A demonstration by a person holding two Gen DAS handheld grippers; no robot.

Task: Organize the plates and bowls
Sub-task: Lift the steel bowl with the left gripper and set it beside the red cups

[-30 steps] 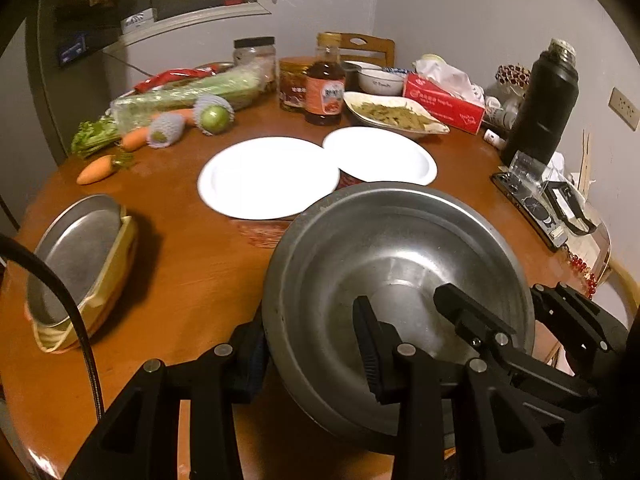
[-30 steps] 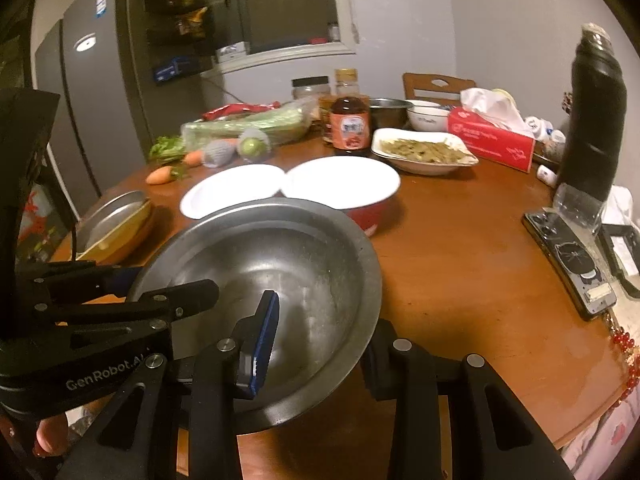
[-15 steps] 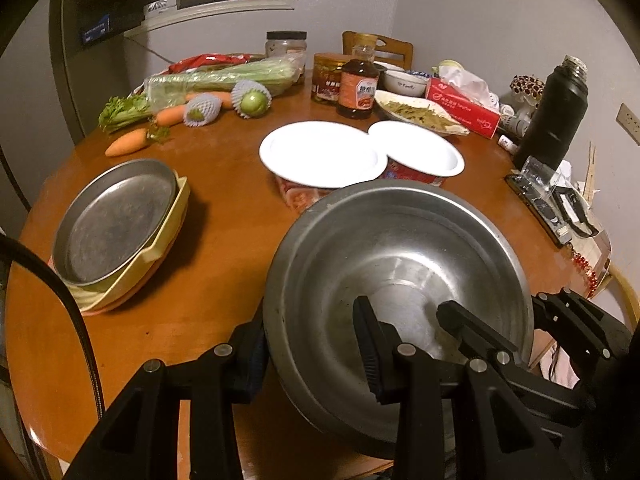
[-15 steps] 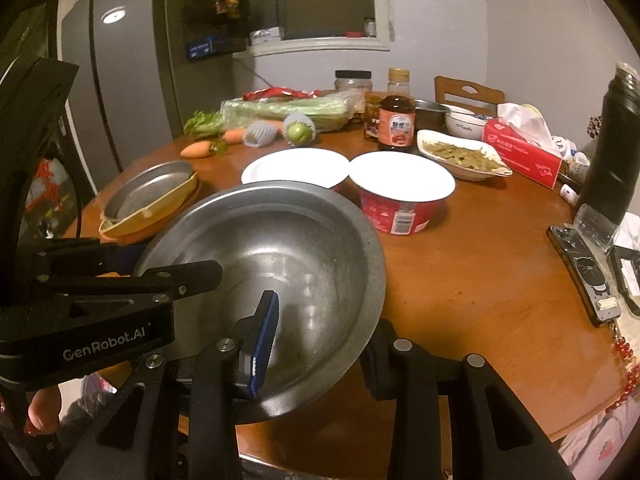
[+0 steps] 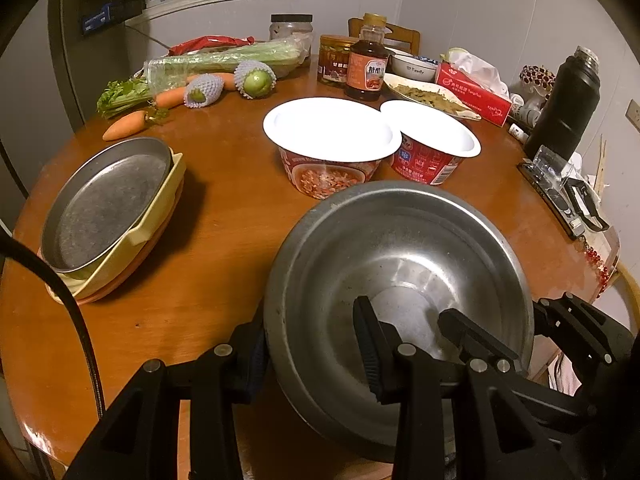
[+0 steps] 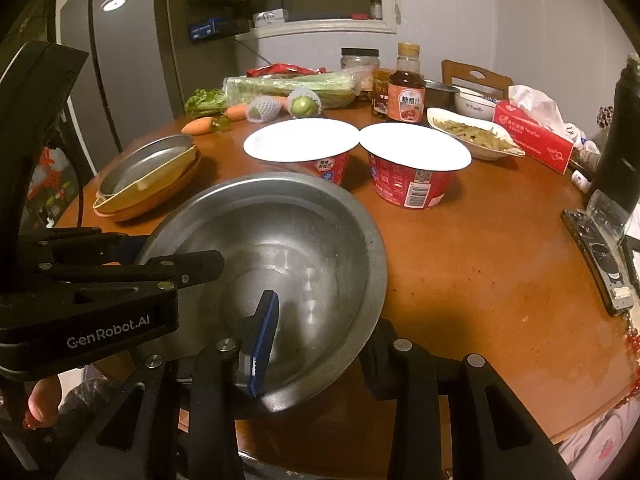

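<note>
Both clamped on steel bowl [image 5: 400,264] rim: left gripper [image 5: 312,352] on near-left edge, right gripper [image 6: 320,344] on opposite side; bowl held over round table [image 5: 224,216] near front edge, beside stacked plates [image 5: 108,208]

Round wooden table [image 5: 224,216], white walls [image 5: 480,8], grey fridge [image 6: 120,60], wooden chair [image 6: 476,76], dim warm light

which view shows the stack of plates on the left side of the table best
The left wrist view. It looks down into the stack of plates, showing the metal plate on top, the yellow dish under it and an orange rim at the bottom. The right wrist view shows the same stack farther off and edge-on, so the top plate's inside is barely visible.
</note>
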